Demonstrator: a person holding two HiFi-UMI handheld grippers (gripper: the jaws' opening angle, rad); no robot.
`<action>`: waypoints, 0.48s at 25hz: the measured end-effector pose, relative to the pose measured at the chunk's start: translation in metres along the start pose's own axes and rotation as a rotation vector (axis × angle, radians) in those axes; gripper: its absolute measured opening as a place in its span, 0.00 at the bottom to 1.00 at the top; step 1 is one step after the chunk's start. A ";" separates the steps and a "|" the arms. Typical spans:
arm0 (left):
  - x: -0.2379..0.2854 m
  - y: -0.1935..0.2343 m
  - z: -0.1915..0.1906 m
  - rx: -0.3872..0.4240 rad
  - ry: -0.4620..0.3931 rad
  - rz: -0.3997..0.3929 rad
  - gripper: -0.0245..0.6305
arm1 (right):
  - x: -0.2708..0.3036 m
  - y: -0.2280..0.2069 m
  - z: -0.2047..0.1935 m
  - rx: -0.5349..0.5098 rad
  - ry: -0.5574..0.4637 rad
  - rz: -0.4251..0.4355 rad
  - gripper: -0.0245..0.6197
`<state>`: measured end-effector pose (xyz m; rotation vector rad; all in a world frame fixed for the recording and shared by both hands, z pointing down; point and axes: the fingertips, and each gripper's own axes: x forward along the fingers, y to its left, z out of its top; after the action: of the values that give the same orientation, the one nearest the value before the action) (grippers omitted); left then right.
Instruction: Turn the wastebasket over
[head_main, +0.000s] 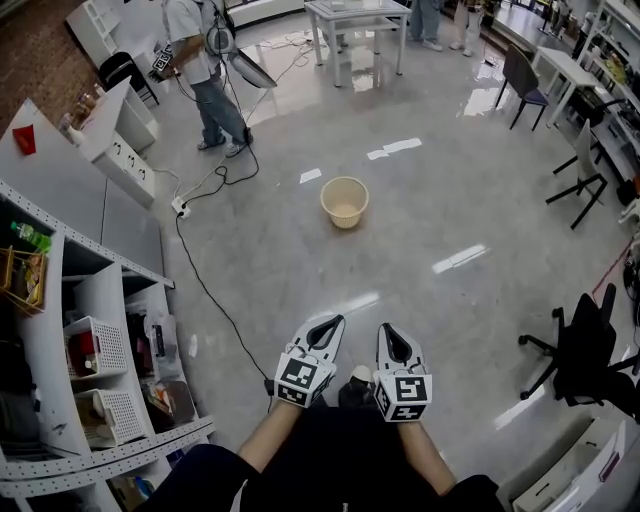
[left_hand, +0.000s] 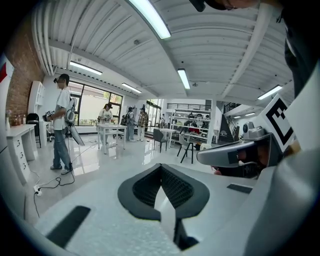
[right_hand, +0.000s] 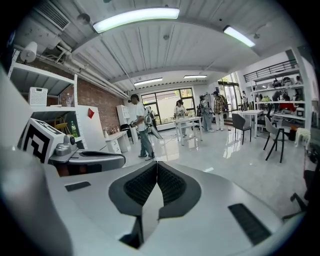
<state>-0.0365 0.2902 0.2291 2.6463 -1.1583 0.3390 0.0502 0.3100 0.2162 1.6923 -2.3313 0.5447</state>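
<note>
A cream wastebasket (head_main: 345, 202) stands upright on the grey floor, mouth up, well ahead of me in the head view. My left gripper (head_main: 331, 321) and right gripper (head_main: 388, 329) are side by side low in that view, both short of the basket and pointing toward it. Both are shut with nothing between the jaws. In the left gripper view the left gripper (left_hand: 161, 166) shows its black pads pressed together. The right gripper (right_hand: 157, 163) looks the same in the right gripper view. The wastebasket is hidden in both gripper views.
White shelving (head_main: 90, 340) with bins stands at my left, and a black cable (head_main: 205, 290) runs across the floor beside it. A person (head_main: 205, 70) stands far left ahead. A white table (head_main: 358, 25) is beyond the basket, and black chairs (head_main: 590, 350) are at the right.
</note>
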 end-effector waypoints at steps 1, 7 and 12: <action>0.005 -0.002 0.003 -0.001 0.000 0.005 0.05 | 0.000 -0.006 0.001 0.000 0.001 0.003 0.05; 0.026 -0.008 0.005 -0.006 0.013 0.016 0.05 | 0.003 -0.031 0.001 0.015 0.014 0.009 0.05; 0.036 -0.006 0.011 -0.003 0.016 0.026 0.05 | 0.008 -0.039 0.002 0.016 0.016 0.019 0.05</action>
<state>-0.0070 0.2656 0.2291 2.6228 -1.1876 0.3622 0.0844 0.2913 0.2244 1.6679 -2.3399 0.5794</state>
